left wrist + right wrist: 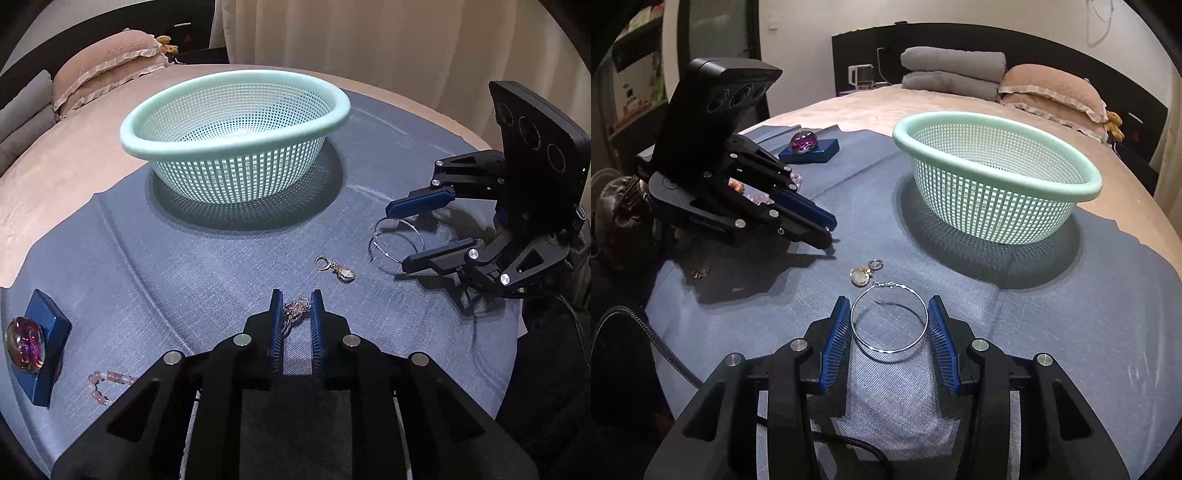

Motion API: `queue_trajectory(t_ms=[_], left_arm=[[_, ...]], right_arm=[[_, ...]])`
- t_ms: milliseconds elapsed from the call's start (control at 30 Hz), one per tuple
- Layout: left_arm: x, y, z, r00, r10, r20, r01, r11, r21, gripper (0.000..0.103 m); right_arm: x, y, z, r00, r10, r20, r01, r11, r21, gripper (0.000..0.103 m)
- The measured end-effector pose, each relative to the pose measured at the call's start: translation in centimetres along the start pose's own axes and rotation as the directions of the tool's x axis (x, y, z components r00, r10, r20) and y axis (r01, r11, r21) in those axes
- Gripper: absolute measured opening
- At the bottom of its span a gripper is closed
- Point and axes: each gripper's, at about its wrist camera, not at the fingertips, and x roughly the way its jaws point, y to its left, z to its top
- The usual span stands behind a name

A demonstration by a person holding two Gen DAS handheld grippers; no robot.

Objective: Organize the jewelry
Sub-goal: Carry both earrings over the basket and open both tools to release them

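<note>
A bedroom: a pink bedspread point(886, 107) with a blue cloth point(229, 266) laid over it, pillows point(1052, 92) and folded grey blankets point(953, 70) by a dark headboard, pale curtains point(369, 37) on the far side. On the cloth stands a mint-green mesh basket point(236, 103), upright, its inside looking bare as far as the mesh shows. The cloth's far edge runs just behind the basket, where the bedspread begins; the widest open cloth lies in front of the basket, between it and the two grippers. Near the basket's front, a small gold charm point(341, 271) on a clasp lies alone. Farther out to the right, a thin silver hoop point(889, 322) lies flat between the spread fingers of the right gripper point(888, 325) — neither pad touches it. In front of the basket, the left gripper point(295, 314) has its fingers drawn close around a pinkish-gold chain piece point(295, 308), though whether the pads actually pinch it cannot be told. Well to the basket's left, near the cloth's edge, sit a blue box point(51, 354) topped by a purple glass dome point(26, 345), and beside it a pink bead bracelet point(105, 384).
</note>
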Motion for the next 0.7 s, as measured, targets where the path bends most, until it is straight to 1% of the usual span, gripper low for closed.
queue_trajectory(t_ms=[100, 200, 333, 433, 500, 700], left_arm=[[-0.6, 0.0, 0.5, 1.000, 0.028, -0.005, -0.028, 0.999, 0.019, 0.016], [-1.8, 0.2, 1.2, 0.998, 0.054, 0.007, -0.055, 0.998, 0.024, 0.016], [-3.8, 0.7, 2.9, 0.993, 0.108, 0.038, -0.109, 0.993, 0.042, 0.016], [-5.3, 1.4, 4.7, 0.989, 0.129, 0.072, -0.132, 0.990, 0.044, 0.016], [-6.2, 1.5, 5.7, 0.984, 0.155, 0.090, -0.160, 0.986, 0.053, 0.016], [-7.1, 1.0, 8.6, 0.981, 0.165, 0.106, -0.177, 0.978, 0.110, 0.016]], right_arm=[[-1.0, 0.0, 0.4, 1.000, -0.023, 0.005, 0.023, 0.999, -0.023, 0.041], [-2.5, -0.1, 1.2, 0.999, -0.047, 0.028, 0.048, 0.997, -0.054, 0.041], [-4.7, -0.6, 3.0, 0.994, -0.081, 0.073, 0.087, 0.992, -0.090, 0.041], [-6.1, -1.1, 4.6, 0.988, -0.109, 0.107, 0.122, 0.985, -0.125, 0.041], [-6.8, -1.4, 5.6, 0.985, -0.117, 0.126, 0.135, 0.981, -0.141, 0.041], [-7.4, -2.3, 7.9, 0.978, -0.126, 0.165, 0.153, 0.975, -0.163, 0.041]])
